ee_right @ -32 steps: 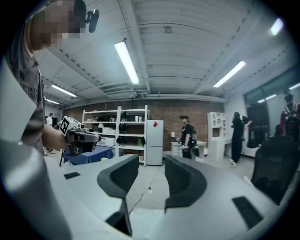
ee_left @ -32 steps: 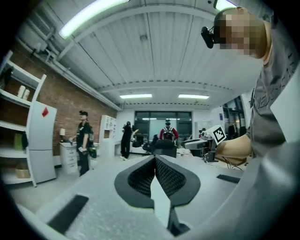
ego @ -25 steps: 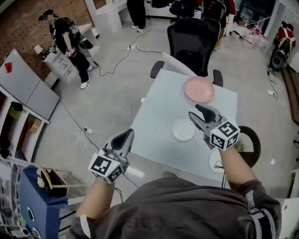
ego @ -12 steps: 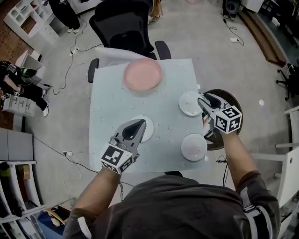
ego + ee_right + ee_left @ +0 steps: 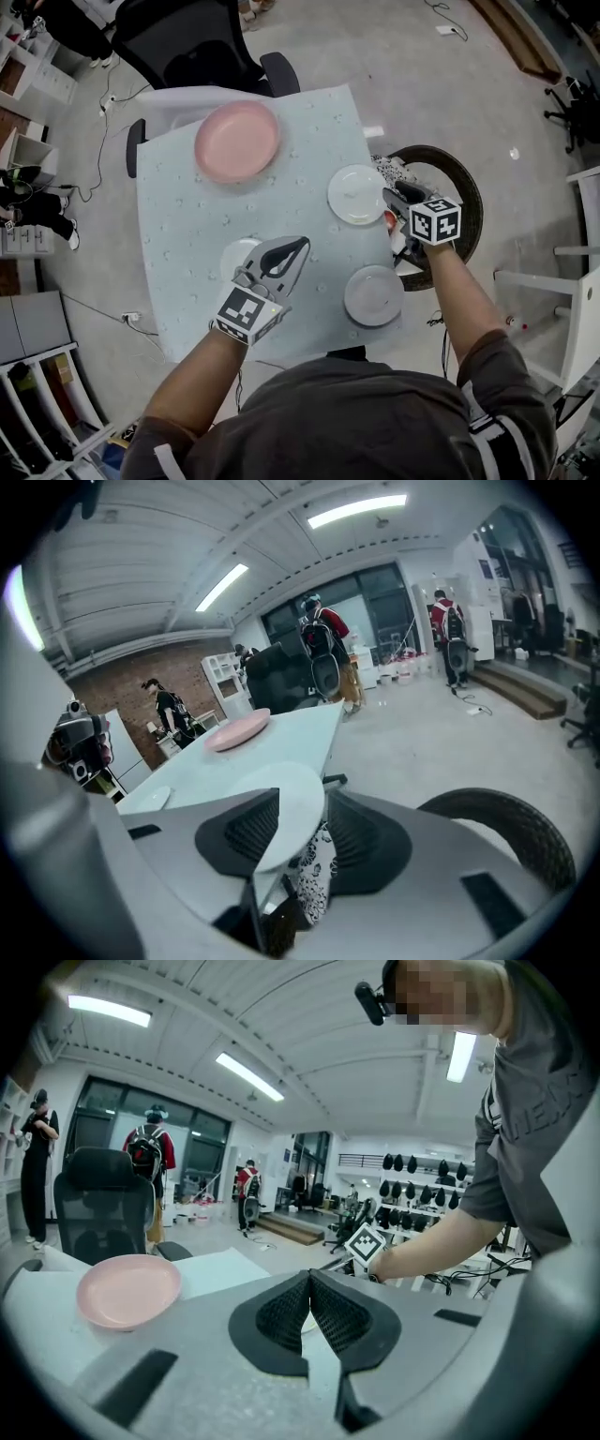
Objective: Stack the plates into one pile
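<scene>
Four plates lie on the pale blue table (image 5: pixel 187 244): a large pink plate (image 5: pixel 237 141) at the far left, a white plate (image 5: pixel 354 192) at the far right, another white plate (image 5: pixel 373 295) at the near right, and a third white plate (image 5: pixel 232 254) at the near left. My left gripper (image 5: pixel 298 246) hovers over the table just right of that near-left plate, jaws shut and empty. My right gripper (image 5: pixel 389 195) is open at the right rim of the far-right white plate (image 5: pixel 281 808), whose edge shows between the jaws without being pressed.
A round dark-rimmed stool (image 5: pixel 459 192) stands off the table's right edge, with a patterned cloth (image 5: pixel 392 172) beside it. A black office chair (image 5: pixel 192 47) stands behind the table. Several people stand at the room's edges, and cables lie on the floor.
Both grippers came down and forward over the table. The right one reached the rim of the far-right white plate; the left one moved beside the near-left plate. The head view swung over the table.
</scene>
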### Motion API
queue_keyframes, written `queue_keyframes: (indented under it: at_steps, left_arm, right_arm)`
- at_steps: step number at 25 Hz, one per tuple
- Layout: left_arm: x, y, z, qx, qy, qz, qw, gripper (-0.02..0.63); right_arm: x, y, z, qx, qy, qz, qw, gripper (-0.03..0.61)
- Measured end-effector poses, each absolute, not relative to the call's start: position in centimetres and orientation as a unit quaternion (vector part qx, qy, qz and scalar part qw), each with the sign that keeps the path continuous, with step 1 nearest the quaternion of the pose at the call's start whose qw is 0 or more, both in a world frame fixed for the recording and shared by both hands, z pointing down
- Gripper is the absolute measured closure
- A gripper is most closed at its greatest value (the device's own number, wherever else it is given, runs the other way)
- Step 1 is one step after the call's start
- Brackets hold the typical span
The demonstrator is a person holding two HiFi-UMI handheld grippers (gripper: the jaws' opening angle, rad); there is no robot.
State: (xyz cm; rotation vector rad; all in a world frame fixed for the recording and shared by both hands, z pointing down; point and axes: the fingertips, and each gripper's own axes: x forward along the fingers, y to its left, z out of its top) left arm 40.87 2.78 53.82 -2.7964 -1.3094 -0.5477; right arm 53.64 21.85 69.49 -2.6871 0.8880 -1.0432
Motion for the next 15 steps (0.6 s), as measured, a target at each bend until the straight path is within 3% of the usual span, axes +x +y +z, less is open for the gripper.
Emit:
queue_keyframes:
  at_steps: [4,10,15]
  left_arm:
    - [41.8,4.3,56.0,-0.886,-0.424,-0.186,0.0,0.609]
    - [42.1,4.8,57.1,-0.884,-0.425,-0.195,-0.012,0.609]
    - [42.0,4.5,57.2,-0.886,-0.42,-0.193,-0.017,0.609]
  right_arm:
    - [54.2,22.1,72.8,-0.879,0.291,-0.37,0.078,0.427]
    - [54.2,21.1,73.5,-0.857,0.313,-0.38,0.149,0.505]
    - [54.0,21.5,73.0,-0.845,0.319,-0.388,0.182,0.524]
